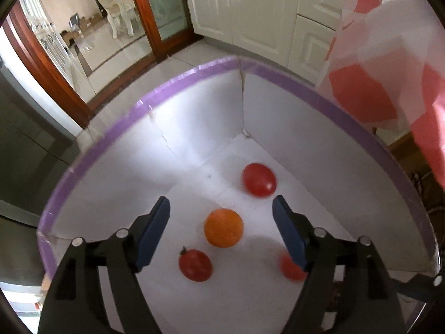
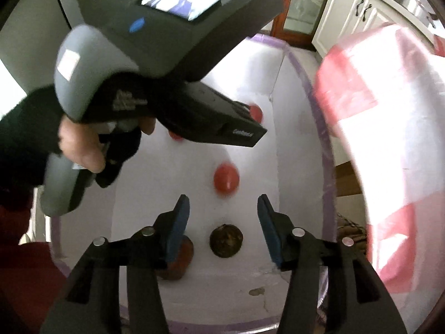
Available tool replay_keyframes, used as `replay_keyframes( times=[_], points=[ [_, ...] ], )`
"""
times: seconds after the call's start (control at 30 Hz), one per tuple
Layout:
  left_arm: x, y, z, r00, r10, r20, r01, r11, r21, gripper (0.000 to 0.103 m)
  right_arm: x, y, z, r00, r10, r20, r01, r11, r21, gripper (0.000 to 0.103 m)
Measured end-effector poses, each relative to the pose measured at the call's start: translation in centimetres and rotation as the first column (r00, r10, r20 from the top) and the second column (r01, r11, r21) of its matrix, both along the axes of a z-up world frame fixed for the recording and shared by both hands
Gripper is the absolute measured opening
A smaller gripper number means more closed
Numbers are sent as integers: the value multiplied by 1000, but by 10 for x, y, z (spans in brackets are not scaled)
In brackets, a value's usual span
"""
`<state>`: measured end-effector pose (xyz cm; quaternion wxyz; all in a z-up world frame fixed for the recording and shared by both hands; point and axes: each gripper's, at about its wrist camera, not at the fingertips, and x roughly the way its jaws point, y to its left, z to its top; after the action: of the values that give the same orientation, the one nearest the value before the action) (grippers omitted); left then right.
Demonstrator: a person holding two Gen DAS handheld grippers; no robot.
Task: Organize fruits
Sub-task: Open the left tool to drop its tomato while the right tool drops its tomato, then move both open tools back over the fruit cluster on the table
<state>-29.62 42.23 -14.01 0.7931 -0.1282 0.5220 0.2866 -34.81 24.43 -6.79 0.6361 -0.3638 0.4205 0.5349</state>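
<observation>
My left gripper point(image 1: 221, 203) hangs open over a white box with a purple rim point(image 1: 333, 108). On the box floor below it lies an orange fruit point(image 1: 224, 227), with nothing touching it. Around it sit a red tomato point(image 1: 259, 179), a stemmed red tomato point(image 1: 195, 264) and a red one point(image 1: 289, 268) half hidden by a finger. My right gripper point(image 2: 223, 199) is open over the same box point(image 2: 292, 139). A dark brown fruit point(image 2: 225, 240) lies under it and a red tomato point(image 2: 225, 179) just beyond. A reddish fruit point(image 2: 180, 261) is partly behind its left finger.
A pink and white plastic bag point(image 1: 389, 69) point(image 2: 389, 139) hangs close on the right. In the right wrist view a person's hand point(image 2: 83, 150) holds the left tool's grey housing point(image 2: 167, 55) over the box. White cabinets point(image 1: 250, 14) and a wooden door frame point(image 1: 50, 75) stand beyond.
</observation>
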Motion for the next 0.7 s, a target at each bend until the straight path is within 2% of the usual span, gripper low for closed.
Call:
replay_keyframes(
  times=[0.13, 0.2, 0.3, 0.47, 0.57, 0.6, 0.7],
  points=[
    [1, -4, 19, 1000, -9, 3, 9, 998, 58, 77, 5, -14, 24, 1000, -24, -15, 25, 997, 68, 52],
    [-1, -14, 38, 1000, -14, 23, 12, 995, 96, 82, 7, -23, 40, 999, -32, -20, 34, 993, 111, 54],
    [0, -25, 68, 997, -35, 61, 25, 986, 164, 83, 13, -44, 72, 999, -49, -23, 52, 979, 199, 56],
    [15, -57, 131, 981, -109, 163, 58, 957, 286, 87, 22, -96, 136, 997, -73, -19, 75, 921, 382, 65],
    [27, -91, 173, 951, -178, 253, 78, 929, 361, 98, 37, -142, 169, 990, -141, -1, 124, 866, 485, 73],
    [32, -106, 187, 934, -211, 287, 90, 920, 381, 101, 45, -159, 179, 985, -170, 7, 143, 849, 508, 75],
    [52, -148, 219, 875, -309, 373, 149, 904, 400, 101, 67, -206, 201, 955, -297, 15, 236, 787, 570, 83]
  ],
)
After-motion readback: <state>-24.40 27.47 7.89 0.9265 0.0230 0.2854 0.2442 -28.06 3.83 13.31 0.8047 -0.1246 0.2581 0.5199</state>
